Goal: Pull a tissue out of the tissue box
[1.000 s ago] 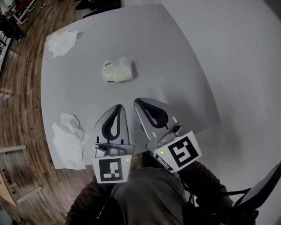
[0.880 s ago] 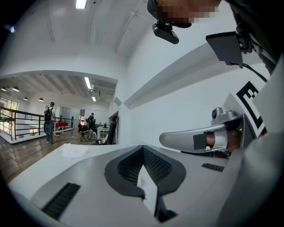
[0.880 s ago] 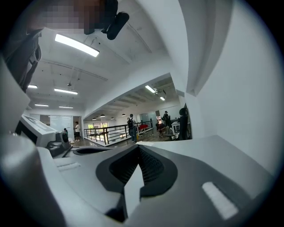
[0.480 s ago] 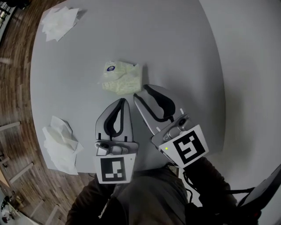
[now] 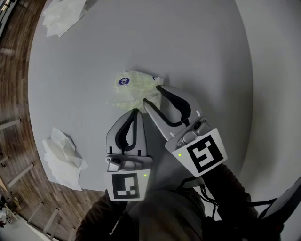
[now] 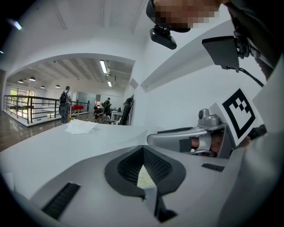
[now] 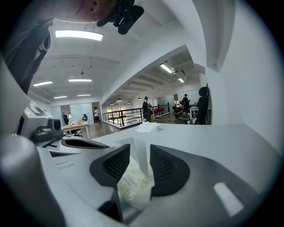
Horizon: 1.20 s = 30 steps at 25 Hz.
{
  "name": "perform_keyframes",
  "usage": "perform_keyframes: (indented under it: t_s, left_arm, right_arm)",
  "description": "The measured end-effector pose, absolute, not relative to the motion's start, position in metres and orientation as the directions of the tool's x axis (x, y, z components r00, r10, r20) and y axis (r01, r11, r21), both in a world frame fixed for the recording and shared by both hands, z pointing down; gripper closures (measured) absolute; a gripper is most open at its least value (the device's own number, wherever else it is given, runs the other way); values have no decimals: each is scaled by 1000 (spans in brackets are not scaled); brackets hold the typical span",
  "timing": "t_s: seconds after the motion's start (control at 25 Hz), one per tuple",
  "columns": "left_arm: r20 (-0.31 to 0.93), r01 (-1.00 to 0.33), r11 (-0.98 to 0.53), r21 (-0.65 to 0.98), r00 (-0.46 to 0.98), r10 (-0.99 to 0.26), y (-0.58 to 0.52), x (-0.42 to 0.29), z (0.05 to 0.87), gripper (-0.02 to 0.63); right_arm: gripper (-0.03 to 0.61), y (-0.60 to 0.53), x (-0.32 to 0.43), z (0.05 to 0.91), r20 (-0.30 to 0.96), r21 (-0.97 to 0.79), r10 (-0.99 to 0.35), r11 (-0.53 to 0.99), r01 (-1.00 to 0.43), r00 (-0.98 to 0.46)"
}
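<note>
Pale-green tissue pack sits on the table. Both tools have dropped in on it. Right tool is opening, its jaws straddling the top tissue without pinching. Left tool is closed and empty at the pack's near edge. Pinch looks next.

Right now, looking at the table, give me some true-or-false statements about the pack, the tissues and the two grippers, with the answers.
1. Two loose tissue piles lie on the table. True.
2. The pack sits at the table's far edge. False: it lies well in from every edge.
3. The left gripper has its fingers spread wide. False: the tips meet.
4. A tissue stands between the fingers of the right gripper. True; those fingers are opening and the pads do not press on it.
</note>
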<state>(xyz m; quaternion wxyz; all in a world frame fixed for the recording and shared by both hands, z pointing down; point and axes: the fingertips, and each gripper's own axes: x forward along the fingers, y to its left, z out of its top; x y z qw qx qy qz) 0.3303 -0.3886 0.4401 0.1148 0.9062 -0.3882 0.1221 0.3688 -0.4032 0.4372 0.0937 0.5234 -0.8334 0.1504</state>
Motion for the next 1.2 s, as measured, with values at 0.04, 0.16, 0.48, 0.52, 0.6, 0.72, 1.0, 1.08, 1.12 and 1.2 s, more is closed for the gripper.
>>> perform_keyframes:
  t_s: [0.04, 0.16, 0.48, 0.52, 0.6, 0.72, 1.0, 1.08, 1.12, 1.2]
  left_arm:
    - [312, -733, -670, 115, 667, -676, -390, 331, 442, 615]
    - [323, -732, -673, 110, 667, -672, -391, 331, 448, 615]
    - [271, -732, -670, 127, 675, -686, -389, 325, 411, 615]
    - [260, -732, -668, 132, 676, -690, -387, 321, 402, 615]
    - [237, -737, -660, 145, 673, -700, -383, 310, 382, 615]
    - [206, -752, -641, 155, 659, -723, -375, 284, 353, 615]
    - [180, -818, -559, 138, 575, -798, -344, 180, 314, 615]
    - [176, -852, -508, 129, 524, -833, -335, 141, 310, 615]
    - [174, -867, -484, 119, 499, -849, -330, 120, 309, 615]
    - [167, -891, -442, 105, 454, -875, -317, 76, 306, 615]
  right_arm:
    - [457, -406, 369, 440, 317, -142, -844, 409, -902, -433]
    - [575, -410, 368, 436, 305, -135, -852, 403, -905, -425]
    - [575, -403, 344, 360, 249, -143, -833, 474, -869, -495]
    - [575, -402, 340, 348, 246, -135, -832, 479, -867, -497]
    - [575, -402, 331, 328, 253, -110, -829, 488, -866, -499]
    - [575, -406, 309, 308, 283, -74, -819, 499, -863, -498]
    - [575, -422, 213, 296, 286, 4, -791, 565, -825, -541]
    - [575, -424, 177, 294, 273, 16, -779, 590, -807, -564]
    - [575, -423, 158, 292, 262, 21, -775, 601, -799, -575]
    - [575, -418, 119, 288, 236, 29, -774, 610, -792, -587]
